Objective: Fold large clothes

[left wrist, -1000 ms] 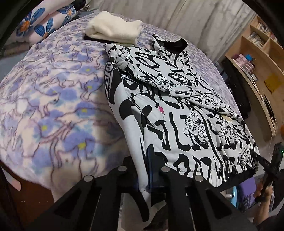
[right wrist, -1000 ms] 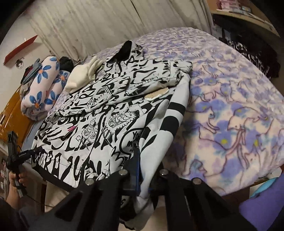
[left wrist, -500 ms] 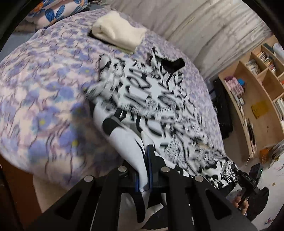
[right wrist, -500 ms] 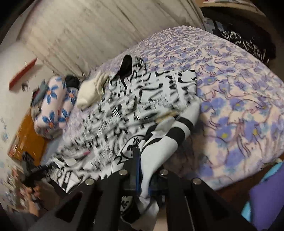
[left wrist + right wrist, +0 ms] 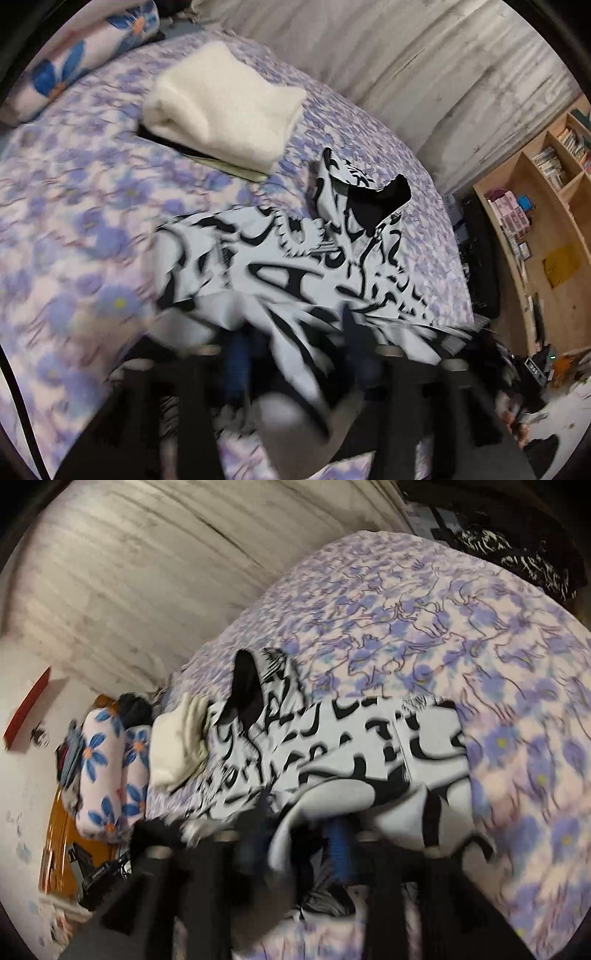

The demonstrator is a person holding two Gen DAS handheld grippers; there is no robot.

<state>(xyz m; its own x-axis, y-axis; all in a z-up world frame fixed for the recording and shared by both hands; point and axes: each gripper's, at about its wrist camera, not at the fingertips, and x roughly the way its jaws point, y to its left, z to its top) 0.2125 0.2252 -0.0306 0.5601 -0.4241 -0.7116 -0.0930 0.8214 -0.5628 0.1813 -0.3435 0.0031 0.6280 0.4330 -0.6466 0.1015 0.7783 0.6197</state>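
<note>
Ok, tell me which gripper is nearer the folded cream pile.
Left. The left gripper faces the cream pile just beyond the jacket's near corner; the right gripper is the jacket's width farther. Both jaws have just been opening, fabric between them.

The jacket [image 5: 295, 266] lies on the bed [image 5: 74, 206], folded over itself, with its collar at the far end and its near edge draped between the spread fingers of the left gripper [image 5: 295, 354] and, in the right wrist view, of the right gripper [image 5: 295, 834]. Just beyond the jacket to the far left a folded towel [image 5: 221, 110] rests on the bed, and further left, at the bed's far corner, lies a pillow [image 5: 85, 55]. To the right of the bed, well apart from the jacket, stands a shelf [image 5: 546, 206] with books in its compartments, and a wall [image 5: 406, 66] runs behind the far side of the bed.
</note>
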